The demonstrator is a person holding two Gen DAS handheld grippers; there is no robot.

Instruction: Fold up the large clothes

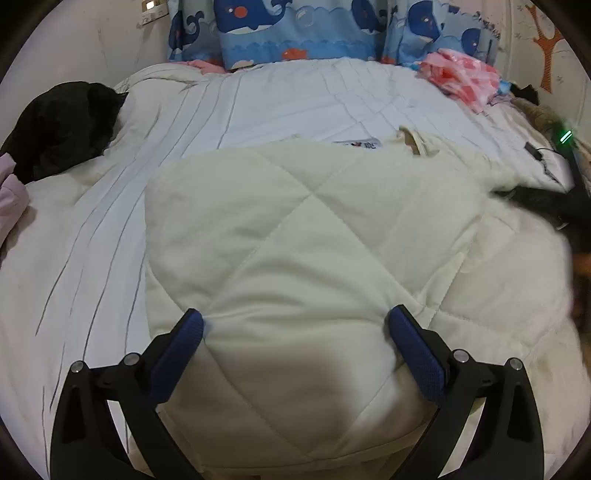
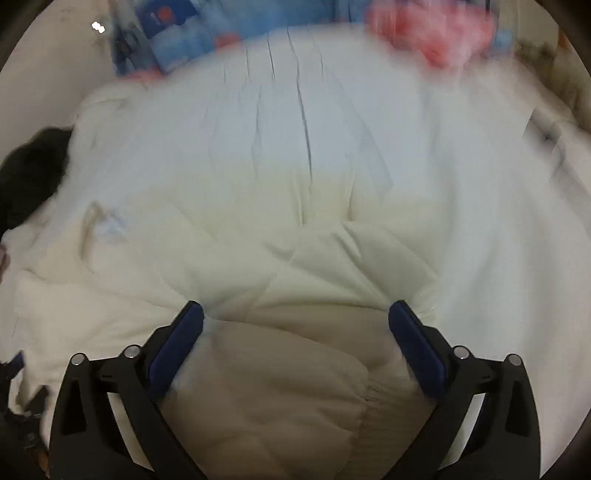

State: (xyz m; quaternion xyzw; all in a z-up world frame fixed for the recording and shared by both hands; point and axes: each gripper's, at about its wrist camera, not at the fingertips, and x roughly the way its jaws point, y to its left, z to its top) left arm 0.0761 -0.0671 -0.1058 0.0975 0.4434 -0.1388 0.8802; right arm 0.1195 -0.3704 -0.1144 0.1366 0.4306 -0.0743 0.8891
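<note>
From where I stand, the left gripper [image 1: 295,325] has its two blue-padded fingers [image 1: 181,354] spread wide apart, straddling a puffy fold of the cream quilted garment [image 1: 310,229] without pinching it. The cloth bulges up between the pads, touching both, but nothing is clamped. The right gripper [image 2: 295,321] is the same: fingers wide, pressed down over a thicker, bunched part of the same garment [image 2: 295,387]. That view is smeared, so it looks to be on the move, and I cannot tell exactly which edge lies under it.

The garment lies across the near half of the bed, on top of a white striped duvet [image 1: 236,110]. In the left view it shows a clean, squared left edge and diamond stitching, with what looks like a collar and a label at its far side. Further out, a black garment [image 1: 62,125] sits heaped at the left edge of the bed, a pink patterned cloth [image 1: 461,77] at the far right corner, and a blue whale-print curtain [image 1: 295,26] hangs behind.

I judge one side is already folded in, and both tools are flattening or settling the bundle. The next move calls for closing on the near hem, one gripper at each corner, and carrying it toward the collar, keeping the thick padding from springing open.
</note>
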